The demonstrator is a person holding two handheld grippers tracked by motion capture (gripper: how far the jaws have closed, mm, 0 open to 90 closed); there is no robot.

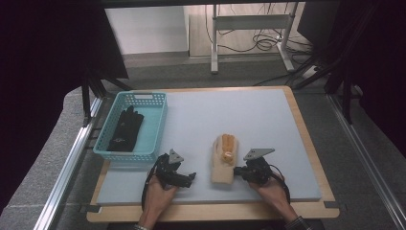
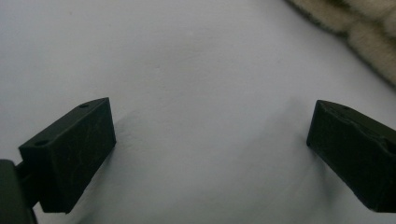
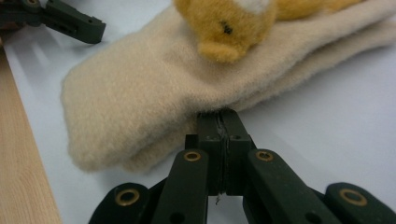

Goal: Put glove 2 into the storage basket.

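Cream fleece mitten (image 1: 223, 165) with an orange plush animal face lies flat on the pale grey mat (image 1: 249, 120), near the table's front edge, between my two grippers. Right gripper (image 1: 238, 171): I see its jaws brought together at the mitten's edge; in the right gripper view (image 3: 223, 122) the pads meet with no gap right against the fleece, though I cannot tell whether any fabric is pinched between them. Left gripper (image 1: 191, 177): jaws spread wide, resting low over bare mat just beside the mitten's cuff; the left gripper view (image 2: 210, 140) shows mat between the pads. Turquoise plastic mesh basket (image 1: 154, 125): stands at the mat's left edge, well apart from the mitten, and contains a black glove (image 1: 125, 129).
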